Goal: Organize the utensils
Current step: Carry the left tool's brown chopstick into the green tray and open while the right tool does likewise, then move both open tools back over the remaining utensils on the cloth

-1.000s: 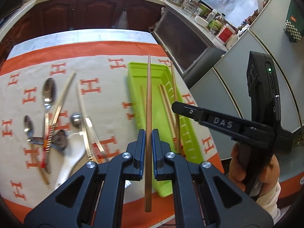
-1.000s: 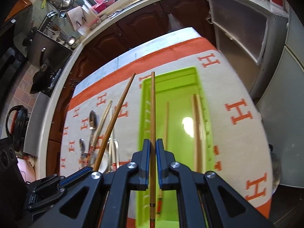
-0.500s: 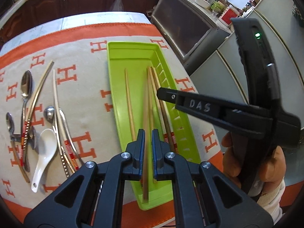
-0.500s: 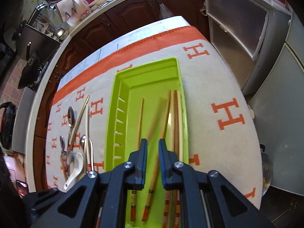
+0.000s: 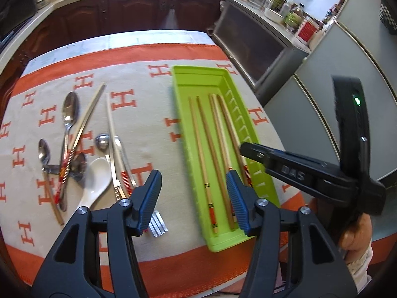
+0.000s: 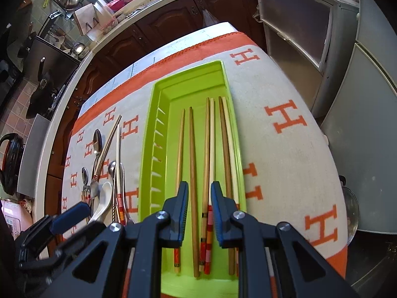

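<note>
A lime green tray [image 5: 198, 79] [image 6: 186, 87] lies on the orange and beige cloth, holding several wooden chopsticks [image 5: 206, 149] [image 6: 193, 173] side by side. My left gripper [image 5: 193, 196] is open and empty, low over the tray's near left edge. My right gripper [image 6: 197, 206] is open and empty above the near ends of the chopsticks; it also shows in the left wrist view [image 5: 285, 166]. Left of the tray lie metal spoons [image 5: 68, 116] [image 6: 96, 141], a white ceramic spoon [image 5: 95, 181] [image 6: 103, 198] and more chopsticks [image 5: 114, 139] [image 6: 118, 159].
The table [image 5: 124, 37] ends just past the tray at the right, with a grey cabinet [image 5: 310, 99] beyond. Dark wooden cupboards [image 5: 124, 12] stand behind the table. A fork's tines [image 5: 156, 226] lie beside my left gripper.
Both grippers were each shut on a chopstick a second ago. Both chopsticks now lie in the tray and both grippers have opened, the left one wide.
</note>
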The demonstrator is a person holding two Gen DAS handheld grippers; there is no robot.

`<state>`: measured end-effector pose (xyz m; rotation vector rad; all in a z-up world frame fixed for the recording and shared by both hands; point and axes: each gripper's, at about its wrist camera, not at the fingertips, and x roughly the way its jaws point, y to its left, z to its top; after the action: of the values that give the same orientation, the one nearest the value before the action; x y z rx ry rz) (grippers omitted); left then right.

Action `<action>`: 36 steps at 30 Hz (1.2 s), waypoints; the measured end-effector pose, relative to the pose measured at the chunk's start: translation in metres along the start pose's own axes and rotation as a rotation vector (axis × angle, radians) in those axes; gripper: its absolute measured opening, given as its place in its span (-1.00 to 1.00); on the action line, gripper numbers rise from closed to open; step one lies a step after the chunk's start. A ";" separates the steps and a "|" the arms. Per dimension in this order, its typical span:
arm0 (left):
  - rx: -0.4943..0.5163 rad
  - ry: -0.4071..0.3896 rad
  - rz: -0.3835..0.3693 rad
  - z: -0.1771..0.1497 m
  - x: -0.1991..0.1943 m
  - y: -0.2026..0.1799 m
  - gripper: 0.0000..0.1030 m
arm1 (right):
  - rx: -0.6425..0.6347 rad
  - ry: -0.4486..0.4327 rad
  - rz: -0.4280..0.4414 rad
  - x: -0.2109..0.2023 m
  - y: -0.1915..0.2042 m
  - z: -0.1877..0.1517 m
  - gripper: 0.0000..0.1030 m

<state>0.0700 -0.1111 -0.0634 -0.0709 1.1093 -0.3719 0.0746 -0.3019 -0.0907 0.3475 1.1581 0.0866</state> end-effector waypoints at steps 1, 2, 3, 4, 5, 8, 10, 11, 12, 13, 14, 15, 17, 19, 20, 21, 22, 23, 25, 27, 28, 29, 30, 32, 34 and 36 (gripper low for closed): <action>-0.009 -0.003 0.005 -0.002 -0.002 0.004 0.00 | -0.001 -0.002 0.000 -0.002 0.001 -0.002 -0.64; -0.020 -0.005 0.011 -0.003 -0.005 0.009 0.00 | -0.002 -0.005 0.001 -0.004 0.001 -0.005 -0.64; -0.026 -0.007 0.014 -0.004 -0.007 0.011 0.00 | -0.003 -0.006 0.000 -0.005 0.002 -0.007 -0.64; -0.034 -0.009 0.017 -0.006 -0.009 0.015 0.00 | -0.003 -0.007 -0.001 -0.007 0.003 -0.009 -0.64; -0.041 -0.012 0.020 -0.007 -0.012 0.019 0.00 | -0.006 -0.008 -0.001 -0.008 0.005 -0.012 -0.64; -0.056 -0.025 0.024 -0.011 -0.017 0.025 0.00 | -0.010 -0.006 0.000 -0.010 0.010 -0.018 -0.65; -0.067 -0.034 0.026 -0.013 -0.021 0.030 0.00 | -0.019 -0.006 -0.003 -0.011 0.014 -0.021 -0.65; -0.073 -0.037 0.026 -0.014 -0.023 0.033 0.00 | -0.025 -0.005 -0.006 -0.011 0.017 -0.022 -0.65; -0.079 -0.040 0.027 -0.014 -0.024 0.034 0.00 | -0.029 -0.004 -0.007 -0.012 0.019 -0.023 -0.65; -0.083 -0.041 0.026 -0.015 -0.026 0.036 0.00 | -0.034 -0.003 -0.006 -0.012 0.022 -0.024 -0.65; -0.088 -0.043 0.024 -0.016 -0.027 0.039 0.00 | -0.039 -0.001 -0.005 -0.012 0.025 -0.025 -0.65; -0.092 -0.044 0.024 -0.016 -0.028 0.040 0.00 | -0.043 0.000 -0.005 -0.012 0.027 -0.026 -0.64; -0.101 -0.049 0.023 -0.018 -0.031 0.046 0.00 | -0.053 0.001 -0.007 -0.012 0.032 -0.028 -0.65; -0.110 -0.053 0.023 -0.019 -0.033 0.049 0.00 | -0.061 0.003 -0.010 -0.011 0.037 -0.029 -0.65; -0.115 -0.055 0.022 -0.020 -0.034 0.052 0.00 | -0.065 0.004 -0.011 -0.011 0.041 -0.030 -0.65; -0.118 -0.057 0.024 -0.021 -0.035 0.053 0.00 | -0.070 0.006 -0.013 -0.011 0.043 -0.031 -0.65; -0.124 -0.060 0.025 -0.022 -0.036 0.057 0.00 | -0.075 0.008 -0.014 -0.010 0.046 -0.031 -0.65; -0.130 -0.063 0.026 -0.022 -0.037 0.060 0.00 | -0.079 0.010 -0.015 -0.009 0.049 -0.032 -0.65; -0.141 -0.067 0.029 -0.024 -0.039 0.066 0.00 | -0.090 0.014 -0.016 -0.008 0.055 -0.033 -0.65; -0.155 -0.069 0.028 -0.025 -0.040 0.073 0.00 | -0.105 0.019 -0.018 -0.005 0.062 -0.034 -0.65; -0.163 -0.069 0.029 -0.025 -0.040 0.078 0.00 | -0.110 0.022 -0.019 -0.004 0.065 -0.034 -0.65; -0.170 -0.068 0.031 -0.026 -0.041 0.083 0.00 | -0.116 0.025 -0.020 -0.002 0.069 -0.034 -0.65; -0.176 -0.068 0.034 -0.026 -0.040 0.085 0.00 | -0.124 0.029 -0.022 0.000 0.072 -0.035 -0.65; -0.183 -0.069 0.046 -0.027 -0.040 0.093 0.00 | -0.136 0.035 -0.024 0.003 0.079 -0.036 -0.65; -0.185 -0.072 0.068 -0.029 -0.041 0.100 0.00 | -0.147 0.040 -0.027 0.007 0.085 -0.036 -0.65; -0.191 -0.076 0.077 -0.030 -0.041 0.107 0.00 | -0.158 0.046 -0.027 0.011 0.091 -0.037 -0.65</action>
<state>0.0547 0.0062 -0.0668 -0.2089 1.0668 -0.1924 0.0559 -0.2052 -0.0849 0.1911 1.1934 0.1619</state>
